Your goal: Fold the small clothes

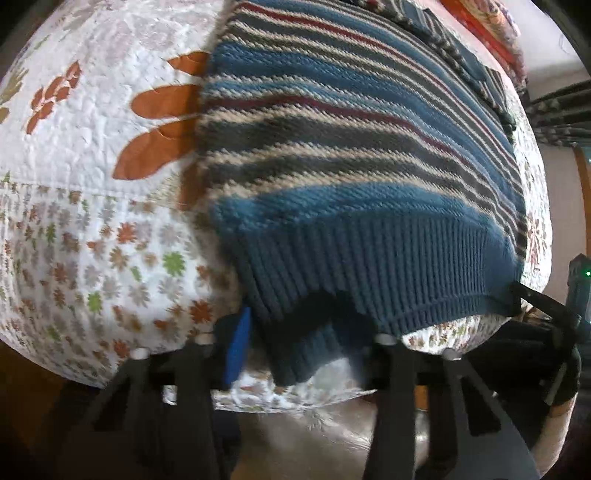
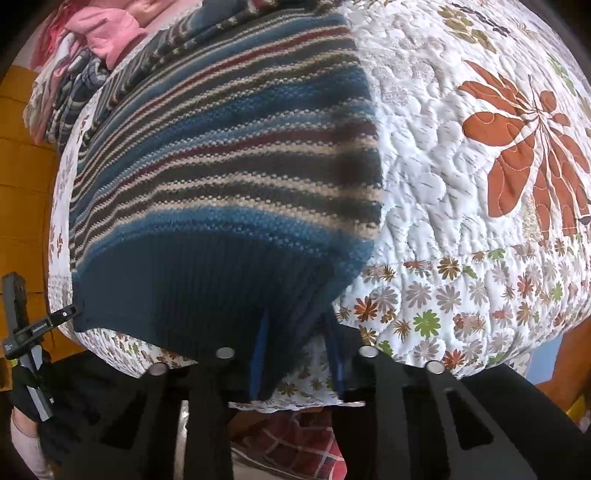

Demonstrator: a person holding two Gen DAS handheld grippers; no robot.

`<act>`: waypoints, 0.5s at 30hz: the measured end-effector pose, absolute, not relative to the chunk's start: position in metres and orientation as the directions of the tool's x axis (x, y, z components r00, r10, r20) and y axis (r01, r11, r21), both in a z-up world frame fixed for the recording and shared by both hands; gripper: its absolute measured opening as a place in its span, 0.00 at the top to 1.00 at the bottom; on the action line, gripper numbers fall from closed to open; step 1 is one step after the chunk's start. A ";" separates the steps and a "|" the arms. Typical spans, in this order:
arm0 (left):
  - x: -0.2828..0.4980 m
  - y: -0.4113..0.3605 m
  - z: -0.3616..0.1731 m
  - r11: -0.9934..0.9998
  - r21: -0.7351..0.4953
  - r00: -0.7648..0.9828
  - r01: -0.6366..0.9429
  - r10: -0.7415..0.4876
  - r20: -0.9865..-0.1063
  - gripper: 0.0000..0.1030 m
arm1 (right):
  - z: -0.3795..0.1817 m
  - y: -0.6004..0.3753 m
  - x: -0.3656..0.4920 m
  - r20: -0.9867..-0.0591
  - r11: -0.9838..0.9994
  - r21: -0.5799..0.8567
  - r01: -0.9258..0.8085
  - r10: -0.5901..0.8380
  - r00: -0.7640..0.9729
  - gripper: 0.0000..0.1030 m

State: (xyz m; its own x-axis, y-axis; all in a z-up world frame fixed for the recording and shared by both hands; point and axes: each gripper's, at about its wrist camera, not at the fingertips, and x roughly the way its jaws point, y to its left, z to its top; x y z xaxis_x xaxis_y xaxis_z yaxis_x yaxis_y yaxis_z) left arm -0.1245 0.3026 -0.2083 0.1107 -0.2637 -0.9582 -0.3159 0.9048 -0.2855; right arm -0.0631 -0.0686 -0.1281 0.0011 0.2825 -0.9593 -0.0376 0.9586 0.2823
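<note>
Striped knit sweater (image 1: 351,155) lies flat on a floral quilted bedspread (image 1: 81,155), ribbed hem (image 1: 369,266) toward the near edge of the quilt, body running away from the cameras. Blue, grey, cream and maroon stripes; hem is solid dark blue.

Left gripper (image 1: 310,350): fingers look spread, hem corner of the sweater hanging down between them; blue pad (image 1: 238,347) on one finger sits just beside the knit. Whether it actually pinches, cannot tell. In the right wrist view the left tool's tip touches the far hem corner.

Right gripper (image 2: 295,354): fingers apart but with the hem corner bunched between them, fabric touching one blue pad (image 2: 260,354). Firm hold or loose, cannot tell.

Handling, judged: thick soft knit, some weight, will sag and stretch if lifted by one point. Not slippery; ribbing gives a good bite. Best hold is both hem corners, through the doubled rib, then carry the hem up toward the neckline for the fold. Risk: only the top layer gets caught and layers separate.

Beyond the sweater's far end, a pile of other clothes (image 2: 99,33), pink piece on top.
</note>
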 end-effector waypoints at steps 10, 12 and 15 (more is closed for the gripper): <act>-0.123 0.318 -0.168 0.811 -0.482 0.268 -0.331 -0.409 -0.873 0.92 | -0.089 -0.085 -0.050 -0.843 0.844 0.536 0.024 0.534 0.069 0.90; -0.112 0.321 -0.153 0.814 -0.494 0.307 -0.306 -0.407 -0.860 0.92 | -0.075 -0.086 -0.038 -0.829 0.831 0.555 0.023 0.552 0.087 0.91; -0.091 0.323 -0.139 0.832 -0.474 0.341 -0.288 -0.374 -0.863 0.92 | -0.049 -0.083 -0.013 -0.835 0.840 0.542 -0.001 0.538 0.115 0.91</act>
